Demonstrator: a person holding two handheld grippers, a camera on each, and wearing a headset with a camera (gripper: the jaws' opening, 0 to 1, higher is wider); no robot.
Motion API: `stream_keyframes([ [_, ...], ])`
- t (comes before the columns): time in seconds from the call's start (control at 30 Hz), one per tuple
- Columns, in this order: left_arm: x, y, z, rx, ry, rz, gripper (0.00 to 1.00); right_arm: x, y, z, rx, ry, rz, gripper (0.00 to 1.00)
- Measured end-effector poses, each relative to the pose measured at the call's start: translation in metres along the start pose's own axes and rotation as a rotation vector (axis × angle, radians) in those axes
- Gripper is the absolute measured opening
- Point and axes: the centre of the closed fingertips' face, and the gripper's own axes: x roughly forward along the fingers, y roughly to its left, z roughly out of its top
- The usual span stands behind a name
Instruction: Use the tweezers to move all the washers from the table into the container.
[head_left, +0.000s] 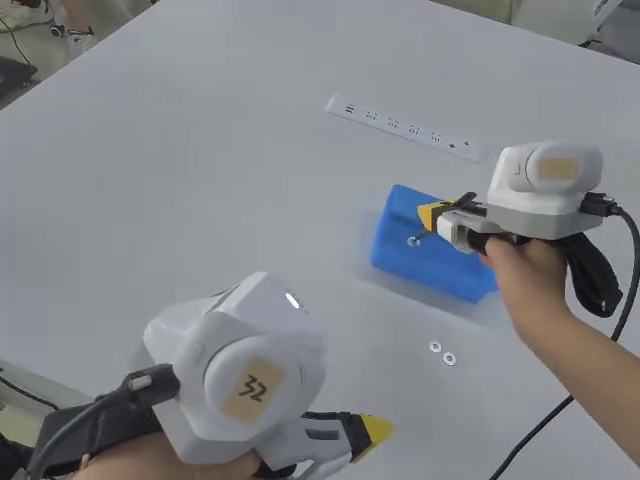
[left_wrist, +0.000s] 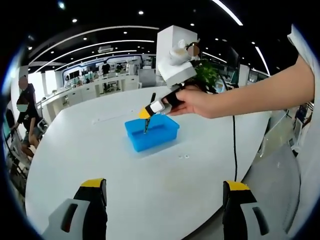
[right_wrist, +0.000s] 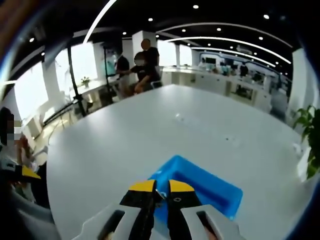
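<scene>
A blue container (head_left: 430, 262) sits on the white table (head_left: 200, 180); I also see the container (left_wrist: 150, 134) in the left gripper view and the container (right_wrist: 200, 186) in the right gripper view. My right gripper (head_left: 432, 216) hovers over its far side, shut on thin tweezers (left_wrist: 147, 122) whose tips point down into the container. A small metal speck (head_left: 413, 241) lies inside, at the tweezers' tips. Two washers (head_left: 442, 352) lie on the table just in front of the container. My left gripper (head_left: 368, 431) is low at the near edge, open and holding nothing, with its jaws wide apart.
A white power strip (head_left: 405, 127) lies behind the container. A black cable (head_left: 560, 410) trails from the right gripper across the table's right side. People stand and sit far off around the room (right_wrist: 135, 65).
</scene>
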Motion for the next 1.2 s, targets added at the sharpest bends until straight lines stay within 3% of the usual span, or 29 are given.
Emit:
stream_keyframes([
  [0.23, 0.002, -0.004, -0.003, 0.008, 0.019, -0.013, 0.99, 0.014, 0.000, -0.021, -0.009, 0.053, -0.014, 0.04],
  [0.67, 0.004, -0.009, -0.005, 0.014, 0.031, -0.032, 0.99, 0.022, -0.003, -0.044, -0.027, 0.132, -0.020, 0.04],
  [1.2, 0.002, -0.009, -0.007, 0.040, 0.046, -0.028, 0.99, 0.019, -0.001, -0.043, -0.020, 0.135, -0.017, 0.05],
])
